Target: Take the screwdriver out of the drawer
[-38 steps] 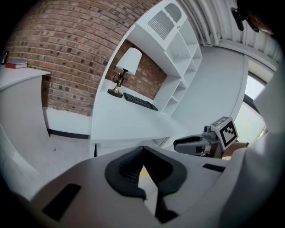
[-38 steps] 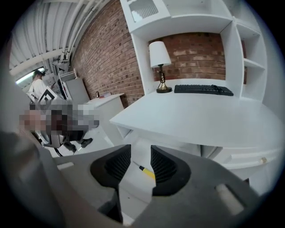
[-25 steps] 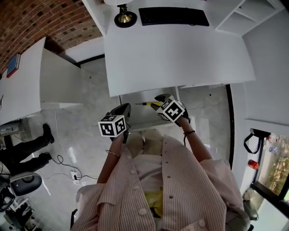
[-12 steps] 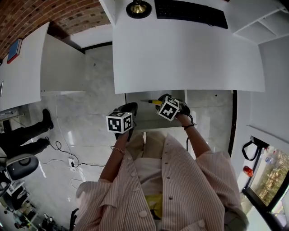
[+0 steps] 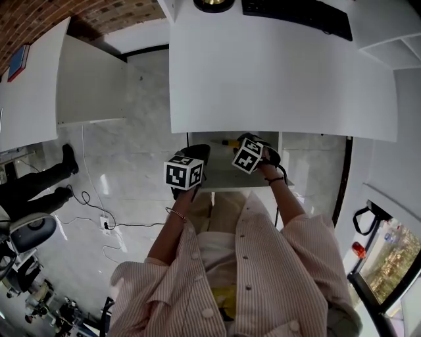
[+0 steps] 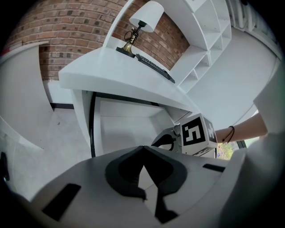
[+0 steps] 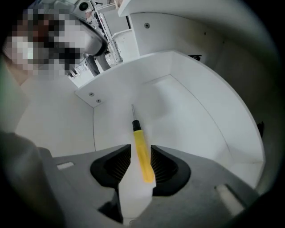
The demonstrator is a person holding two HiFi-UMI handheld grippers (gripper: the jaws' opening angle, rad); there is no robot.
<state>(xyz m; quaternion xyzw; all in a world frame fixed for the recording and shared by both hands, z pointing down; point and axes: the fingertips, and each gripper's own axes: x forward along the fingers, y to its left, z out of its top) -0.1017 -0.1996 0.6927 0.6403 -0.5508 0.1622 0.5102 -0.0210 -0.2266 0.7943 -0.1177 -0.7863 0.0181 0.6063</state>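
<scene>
The yellow-handled screwdriver (image 7: 141, 149) lies on the floor of the open white drawer (image 7: 191, 120), its thin shaft pointing away from me. My right gripper (image 7: 141, 150) is open and straddles the handle, with a small gap on each side. From the head view only a bit of the yellow screwdriver (image 5: 230, 141) shows under the desk edge, just left of the right gripper (image 5: 245, 141). My left gripper (image 5: 196, 156) hangs at the front left corner of the drawer (image 5: 220, 176). In its own view the left gripper (image 6: 143, 148) is shut and empty.
The white desk top (image 5: 276, 79) overhangs the back of the drawer and carries a keyboard (image 5: 302, 13) and a lamp (image 6: 142, 20). A white side cabinet (image 5: 39, 85) stands to the left. A person's legs (image 5: 33, 184) and cables (image 5: 99, 224) are on the marble floor.
My right gripper has moved forward into the drawer, and its jaws now sit on either side of the screwdriver handle. The left gripper has kept its place beside the drawer front.
</scene>
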